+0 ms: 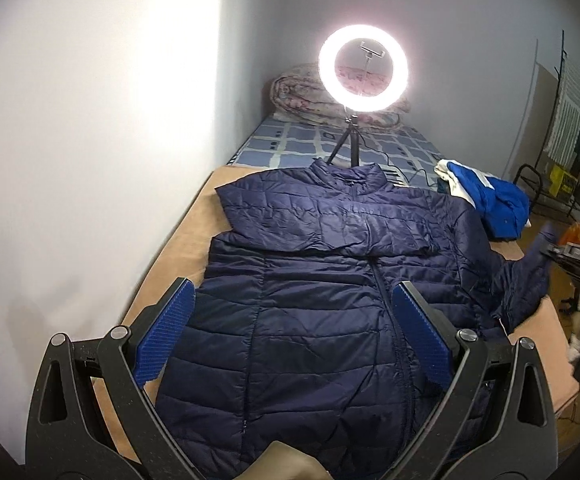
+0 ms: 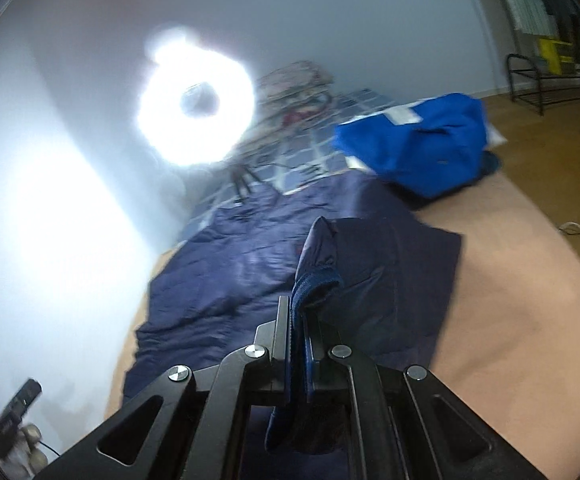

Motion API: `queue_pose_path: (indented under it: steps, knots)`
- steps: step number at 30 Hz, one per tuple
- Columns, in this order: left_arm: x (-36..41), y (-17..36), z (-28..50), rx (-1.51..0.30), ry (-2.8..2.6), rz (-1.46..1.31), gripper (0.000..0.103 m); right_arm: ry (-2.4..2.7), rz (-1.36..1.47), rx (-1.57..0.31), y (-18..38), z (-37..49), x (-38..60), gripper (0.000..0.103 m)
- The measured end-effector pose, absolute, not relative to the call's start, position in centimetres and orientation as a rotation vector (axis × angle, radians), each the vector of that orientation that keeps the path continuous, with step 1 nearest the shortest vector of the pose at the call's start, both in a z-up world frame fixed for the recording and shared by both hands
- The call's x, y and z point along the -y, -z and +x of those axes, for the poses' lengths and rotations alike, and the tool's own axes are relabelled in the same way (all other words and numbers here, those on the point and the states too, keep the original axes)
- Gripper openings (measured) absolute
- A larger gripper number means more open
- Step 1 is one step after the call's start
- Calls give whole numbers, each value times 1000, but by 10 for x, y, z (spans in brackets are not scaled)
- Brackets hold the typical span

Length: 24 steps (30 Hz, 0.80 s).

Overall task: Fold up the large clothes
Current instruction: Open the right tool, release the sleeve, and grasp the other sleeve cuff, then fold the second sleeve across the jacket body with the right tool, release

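My left tool (image 1: 293,332) hangs tilted down over the navy puffer jacket (image 1: 309,300), its blue pads (image 1: 421,336) spread wide with nothing between them. The jacket lies front-up on the tan sheet (image 1: 178,240) of the bed, collar toward the ring light (image 1: 363,68), one sleeve folded across the chest. My right tool (image 2: 297,332) also points downward, its jaws clamped tight on the cuff (image 2: 317,276) of the other sleeve, lifted off the sheet, with a bright blue garment (image 2: 417,140) heaped beyond.
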<state>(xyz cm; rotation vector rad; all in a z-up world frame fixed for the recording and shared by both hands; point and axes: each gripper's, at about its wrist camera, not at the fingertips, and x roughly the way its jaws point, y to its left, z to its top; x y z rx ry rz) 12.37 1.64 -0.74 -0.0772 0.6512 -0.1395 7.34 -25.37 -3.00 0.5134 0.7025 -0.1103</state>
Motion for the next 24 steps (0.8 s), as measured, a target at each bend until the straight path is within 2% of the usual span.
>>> queue_pose_path:
  steps: [13,24]
  knots:
    - [-51,5,126,-658,95,-143,101,30,498,-771,66,212,165,2]
    - [-59,7,140,-669,61,-162,100,-39,378,-889,115,313,86,2]
